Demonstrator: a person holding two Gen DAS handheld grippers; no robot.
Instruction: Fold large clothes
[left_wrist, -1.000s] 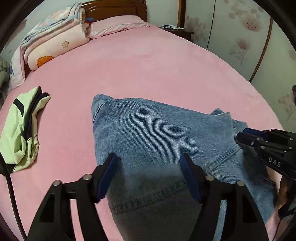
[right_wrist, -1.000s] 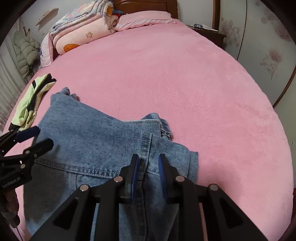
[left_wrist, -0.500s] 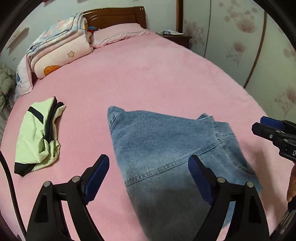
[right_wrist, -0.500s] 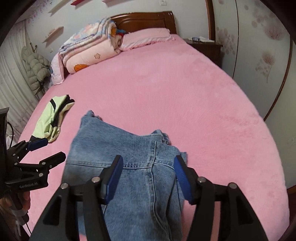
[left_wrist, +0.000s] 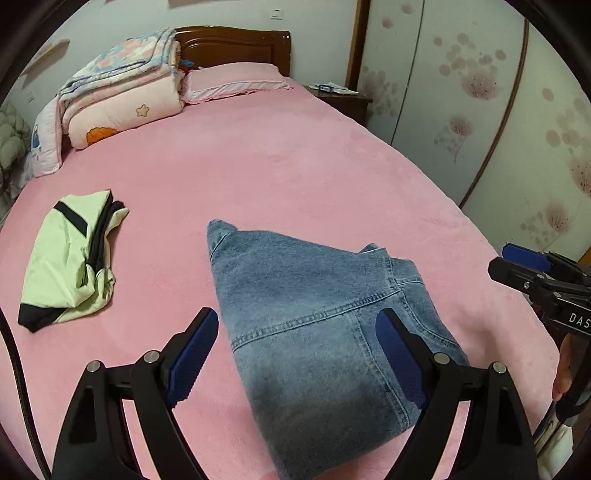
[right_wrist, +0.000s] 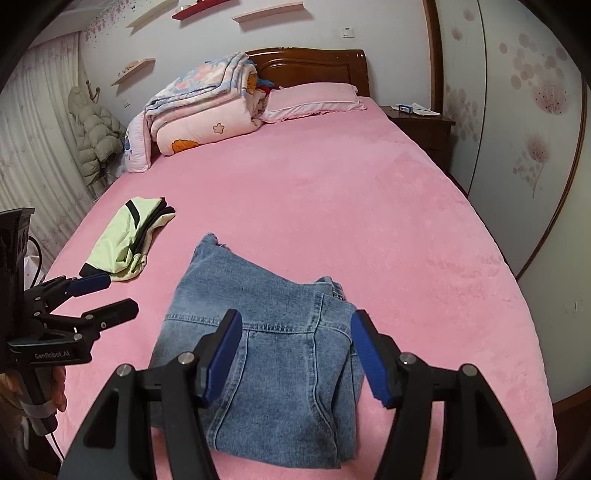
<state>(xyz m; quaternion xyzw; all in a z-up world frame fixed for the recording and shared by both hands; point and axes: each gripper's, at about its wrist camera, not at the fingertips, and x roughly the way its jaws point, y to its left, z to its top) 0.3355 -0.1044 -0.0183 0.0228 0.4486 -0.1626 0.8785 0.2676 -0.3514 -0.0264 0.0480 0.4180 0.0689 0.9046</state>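
Note:
A pair of blue jeans (left_wrist: 314, 314) lies folded into a compact stack on the pink bed (left_wrist: 277, 166), near its foot; it also shows in the right wrist view (right_wrist: 266, 332). My left gripper (left_wrist: 297, 354) is open and empty, raised above the jeans' near left part. My right gripper (right_wrist: 295, 350) is open and empty, raised above the jeans' near right part. Each gripper shows at the edge of the other's view: the right one (left_wrist: 517, 264) and the left one (right_wrist: 107, 295), both clear of the cloth.
A folded light-green and black garment (left_wrist: 70, 254) lies left of the jeans (right_wrist: 129, 236). A folded quilt (right_wrist: 199, 110) and pink pillow (right_wrist: 314, 98) sit at the headboard. A nightstand (right_wrist: 421, 122) and wardrobe doors (right_wrist: 517, 110) stand right of the bed.
My right gripper opened and let go of the jeans. Both grippers pulled back and up from the jeans, which now lie still on the bed.

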